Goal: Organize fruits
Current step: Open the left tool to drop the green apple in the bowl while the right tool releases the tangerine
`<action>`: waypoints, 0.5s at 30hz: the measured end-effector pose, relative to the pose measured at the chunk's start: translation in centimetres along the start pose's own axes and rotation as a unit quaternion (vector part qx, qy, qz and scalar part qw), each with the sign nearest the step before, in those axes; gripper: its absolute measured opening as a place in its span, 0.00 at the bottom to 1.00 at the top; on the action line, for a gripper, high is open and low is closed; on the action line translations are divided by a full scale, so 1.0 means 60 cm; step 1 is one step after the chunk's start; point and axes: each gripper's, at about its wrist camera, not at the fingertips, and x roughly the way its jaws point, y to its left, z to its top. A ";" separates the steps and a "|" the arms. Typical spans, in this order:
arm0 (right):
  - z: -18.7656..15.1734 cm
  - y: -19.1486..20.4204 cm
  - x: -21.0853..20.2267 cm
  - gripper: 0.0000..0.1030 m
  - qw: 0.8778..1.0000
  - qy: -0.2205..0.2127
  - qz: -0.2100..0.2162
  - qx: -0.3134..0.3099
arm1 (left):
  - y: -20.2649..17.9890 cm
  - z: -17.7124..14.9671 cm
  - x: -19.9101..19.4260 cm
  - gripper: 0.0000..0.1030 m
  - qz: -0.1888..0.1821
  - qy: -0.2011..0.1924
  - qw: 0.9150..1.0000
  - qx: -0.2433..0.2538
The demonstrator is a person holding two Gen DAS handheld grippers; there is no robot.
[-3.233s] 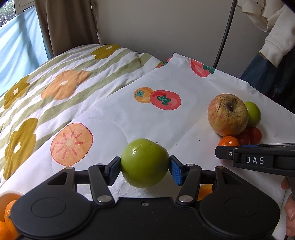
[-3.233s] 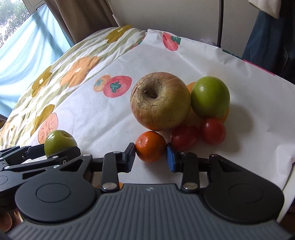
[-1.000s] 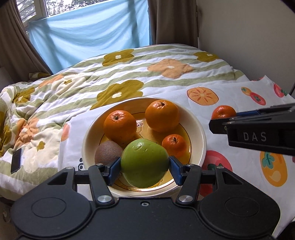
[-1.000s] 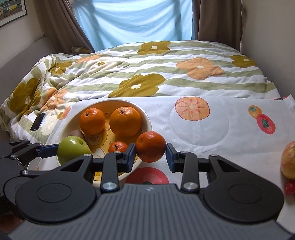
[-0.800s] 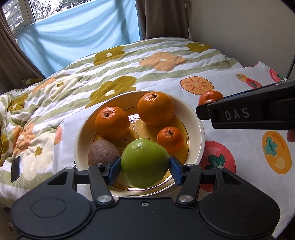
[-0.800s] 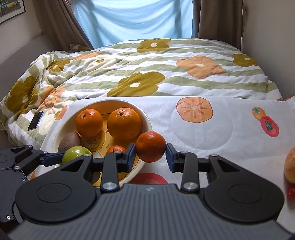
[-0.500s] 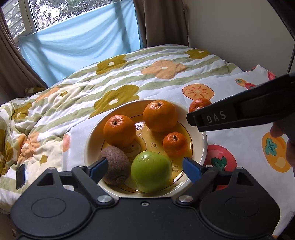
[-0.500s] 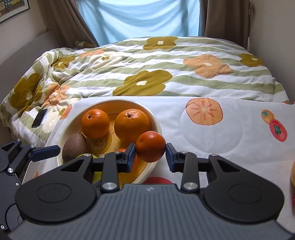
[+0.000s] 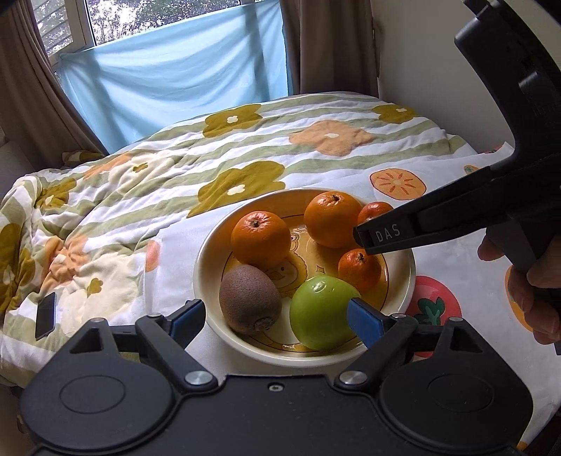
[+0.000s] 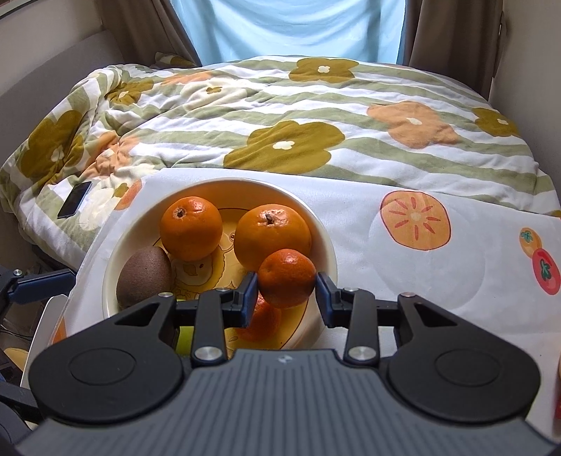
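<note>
The right gripper (image 10: 286,291) holds a mandarin (image 10: 286,277) between its blue pads just as the jaws have begun to ease apart. The fruit sits in the gap and, as far as the right wrist view shows, touches both pads. It hangs over the bowl (image 10: 224,181), above the rim at about 2 o'clock in the left wrist view.

The left gripper (image 9: 277,319) is spread wide at the bowl's near edge and grips nothing. A green apple (image 9: 320,312) lies free in the bowl at about 5 o'clock, beside the right-hand pad; whether the two touch cannot be told.

A kiwi (image 9: 249,303) rests at 7 o'clock, just beside the apple. One orange (image 9: 261,237) sits at 11 o'clock and a second orange (image 9: 329,219) at 1 o'clock. A small mandarin (image 9: 359,268) lies at 3 o'clock, close to the apple. In the right wrist view it is partly hidden beneath the held fruit.

The bowl stands on a white cloth (image 10: 350,217) printed with fruit, which is spread over a striped, flowered quilt (image 10: 280,105). A phone (image 10: 74,204) lies on the quilt at 10 o'clock from the bowl. A pale blue curtain (image 10: 280,28) hangs behind at 12 o'clock. A person's hand (image 9: 533,301) shows at the right gripper's handle.
</note>
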 end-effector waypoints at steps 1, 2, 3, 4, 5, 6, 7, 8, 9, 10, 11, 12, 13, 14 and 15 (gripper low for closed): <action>-0.001 0.000 -0.002 0.71 1.000 -0.003 -0.003 0.001 | 0.001 -0.002 -0.001 0.88 0.000 0.001 1.000 -0.001; -0.003 -0.001 -0.005 0.78 1.000 -0.008 -0.004 0.003 | 0.001 -0.004 -0.002 0.88 0.000 0.002 1.000 -0.002; -0.005 -0.002 -0.009 0.85 1.000 -0.014 -0.004 0.004 | 0.001 -0.005 -0.004 0.88 0.001 0.003 1.000 -0.002; -0.006 -0.002 -0.012 0.87 1.000 -0.017 -0.003 0.004 | 0.001 -0.007 -0.004 0.88 0.001 0.004 1.000 -0.003; -0.006 -0.003 -0.014 0.88 1.000 -0.015 -0.004 0.006 | 0.002 -0.008 -0.006 0.88 0.001 0.005 1.000 -0.005; -0.007 -0.004 -0.015 0.92 1.000 -0.014 -0.006 0.008 | 0.002 -0.010 -0.007 0.88 0.001 0.006 1.000 -0.008; -0.009 -0.005 -0.017 0.95 1.000 -0.015 -0.007 0.011 | 0.003 -0.012 -0.008 0.88 0.000 0.007 1.000 -0.011; -0.010 -0.005 -0.020 0.95 1.000 -0.015 -0.008 0.013 | 0.004 -0.012 -0.009 0.88 -0.003 0.009 1.000 -0.015; -0.012 -0.005 -0.023 0.95 1.000 -0.015 -0.011 0.013 | 0.006 -0.011 -0.010 0.88 -0.006 0.011 1.000 -0.020; -0.013 -0.005 -0.026 0.95 1.000 -0.014 -0.015 0.014 | 0.006 -0.009 -0.012 0.88 -0.007 0.012 1.000 -0.025; -0.013 -0.005 -0.029 0.95 1.000 -0.014 -0.018 0.014 | 0.007 -0.008 -0.015 0.88 -0.009 0.011 1.000 -0.028; -0.014 -0.005 -0.034 0.95 1.000 -0.015 -0.020 0.013 | 0.007 -0.007 -0.020 0.88 -0.011 0.009 0.999 -0.031; -0.014 -0.005 -0.041 0.95 1.000 -0.018 -0.021 0.013 | 0.007 -0.005 -0.023 0.88 -0.012 0.008 0.999 -0.032; -0.015 -0.005 -0.048 0.95 0.999 -0.022 -0.022 0.012 | 0.007 -0.003 -0.029 0.88 -0.013 0.006 0.999 -0.033; -0.015 -0.005 -0.056 0.95 0.999 -0.024 -0.021 0.012 | 0.007 -0.003 -0.035 0.88 -0.012 0.003 0.999 -0.033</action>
